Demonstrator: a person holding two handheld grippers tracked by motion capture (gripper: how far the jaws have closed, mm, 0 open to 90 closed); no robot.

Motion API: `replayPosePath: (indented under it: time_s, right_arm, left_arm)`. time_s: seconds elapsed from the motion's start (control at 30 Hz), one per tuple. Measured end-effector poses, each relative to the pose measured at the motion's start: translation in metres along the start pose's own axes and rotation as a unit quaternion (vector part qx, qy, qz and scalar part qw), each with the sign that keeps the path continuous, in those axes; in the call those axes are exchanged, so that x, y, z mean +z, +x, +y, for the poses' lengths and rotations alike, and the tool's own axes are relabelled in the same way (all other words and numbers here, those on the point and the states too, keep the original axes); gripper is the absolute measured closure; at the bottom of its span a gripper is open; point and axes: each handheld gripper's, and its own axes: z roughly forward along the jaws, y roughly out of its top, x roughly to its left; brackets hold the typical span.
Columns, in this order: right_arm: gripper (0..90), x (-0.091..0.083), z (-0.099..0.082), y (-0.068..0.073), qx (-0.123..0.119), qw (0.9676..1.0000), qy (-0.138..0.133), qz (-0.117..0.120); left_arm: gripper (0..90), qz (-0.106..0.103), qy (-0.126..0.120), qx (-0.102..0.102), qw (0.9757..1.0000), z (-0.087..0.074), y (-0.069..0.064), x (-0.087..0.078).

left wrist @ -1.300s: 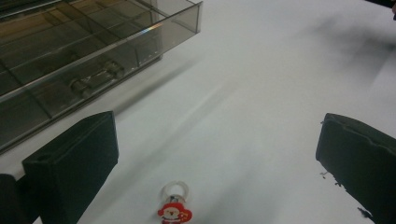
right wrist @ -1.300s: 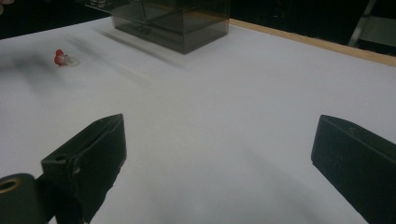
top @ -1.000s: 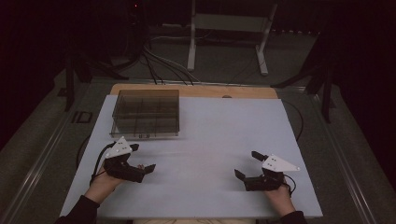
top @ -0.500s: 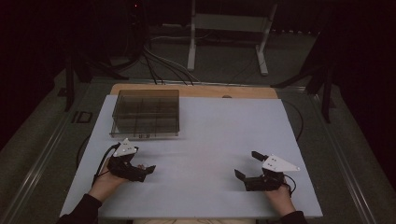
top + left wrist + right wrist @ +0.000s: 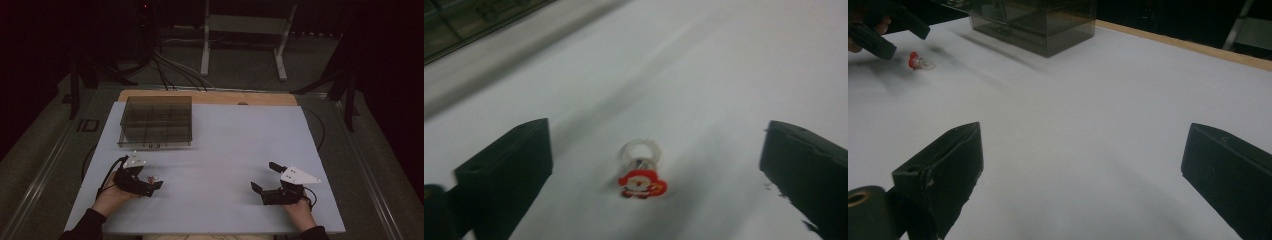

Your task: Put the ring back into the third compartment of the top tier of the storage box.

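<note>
Fingers of the left gripper (image 5: 644, 165) stood wide apart, one black finger (image 5: 506, 170) at the lower left of the left gripper view and the other at the lower right, with nothing between them but the small red charm (image 5: 642, 183); the charm lay flat on the white worktop (image 5: 225, 150), a clear ring (image 5: 640, 149) attached at its far end, touching neither finger. In the high view the charm (image 5: 153, 178) appeared as a tiny red speck at the lower left of the frame, just beside the left gripper (image 5: 150, 184); the right gripper (image 5: 262, 179) rested at the lower right, well apart from it, its fingers likewise spread and empty. A smoky clear compartment box (image 5: 156, 121) sat in the upper left part of the worktop, beyond the charm; in the right gripper view the box (image 5: 1038, 22) stood at the top and the charm (image 5: 915, 60) at the upper left.

The work in hand looked like a pick of the charm. The risk, as I judged it, lay in the thing being thin and flat; fingers closing too high would pass over it, and closing off-centre would flick it sideways across the smooth sheet; catching the ring alone might let the charm swing and slip out. The left gripper view was also blurred, which suggested motion; a hurried close could miss.
</note>
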Motion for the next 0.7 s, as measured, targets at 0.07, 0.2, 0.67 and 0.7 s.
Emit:
replayPosePath:
  time_s: [0.07, 0.2, 0.67, 0.7]
  right_arm:
    - [3.0, 0.0001, 0.0000, -0.0001, 0.000, 1.0000, 0.000, 0.000]
    - [3.0, 0.0002, 0.0000, -0.0002, 0.000, 1.0000, 0.000, 0.000]
    - [3.0, 0.0006, -0.0002, -0.0003, 0.000, 1.0000, 0.001, 0.000]
    - [3.1, 0.0007, -0.0002, -0.0003, 0.000, 1.0000, 0.001, 0.000]
  left_arm:
    - [7.8, 0.004, 0.004, 0.000, 1.0000, -0.0006, 0.0000, 0.0005]
    - [17.0, 0.006, 0.016, 0.004, 0.9998, -0.0023, 0.0000, 0.0014]
    - [45.9, -0.002, 0.036, 0.014, 0.9993, -0.0066, 0.0022, 0.0022]
    - [47.2, -0.002, 0.037, 0.014, 0.9992, -0.0065, 0.0022, 0.0029]
